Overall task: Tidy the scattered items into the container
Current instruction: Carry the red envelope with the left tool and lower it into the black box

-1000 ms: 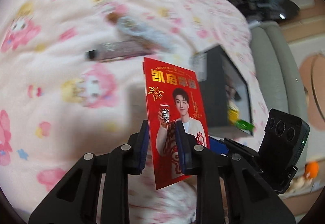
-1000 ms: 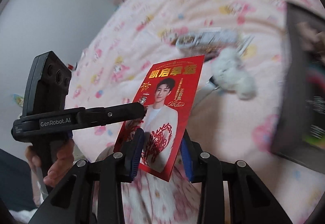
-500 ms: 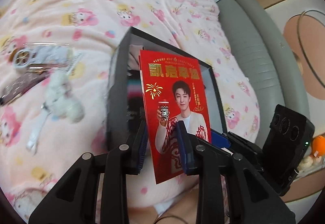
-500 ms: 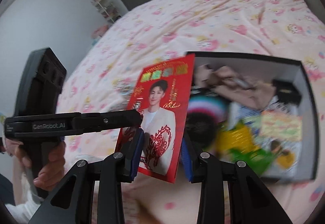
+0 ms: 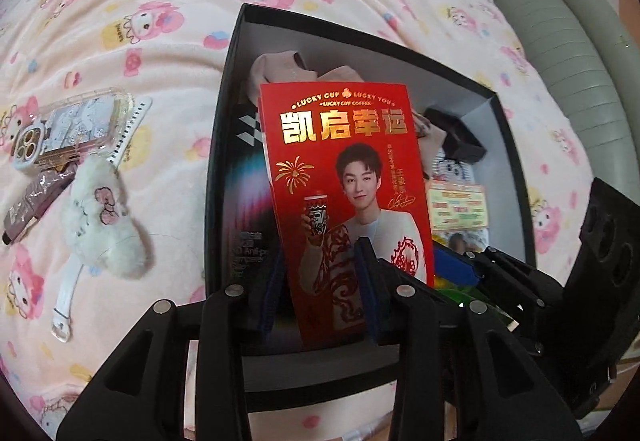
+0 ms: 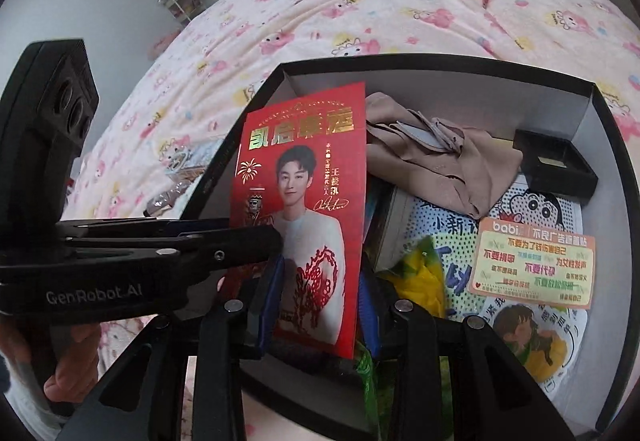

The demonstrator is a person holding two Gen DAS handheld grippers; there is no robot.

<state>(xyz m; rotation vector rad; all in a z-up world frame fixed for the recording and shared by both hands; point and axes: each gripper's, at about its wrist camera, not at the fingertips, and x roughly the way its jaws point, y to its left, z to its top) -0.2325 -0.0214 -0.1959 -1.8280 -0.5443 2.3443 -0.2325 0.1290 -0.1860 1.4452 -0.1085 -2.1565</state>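
Note:
A red card (image 5: 348, 177) printed with gold characters and a man holding a cup hangs upright over the black box (image 5: 224, 121). In the left wrist view it stands between the fingers of my left gripper (image 5: 320, 293). Those jaws are opening, and a dark gap shows between the left pad and the card's edge. My right gripper (image 6: 316, 305) is shut on the red card (image 6: 308, 209) at its lower end, above the black box (image 6: 440, 61). The left gripper (image 6: 276, 241) reaches in from the left to the card's edge.
On the pink cartoon blanket left of the box lie a phone case (image 5: 68, 129), a fluffy white plush (image 5: 104, 217), a white strap (image 5: 66, 305) and a brown bar (image 5: 36, 201). The box holds a beige cloth (image 6: 440, 161), a small black box (image 6: 556, 165) and a sticker card (image 6: 532, 265).
Both grippers have carried the red card from over the blanket and loose items to above the open box. The left gripper's jaws have widened.

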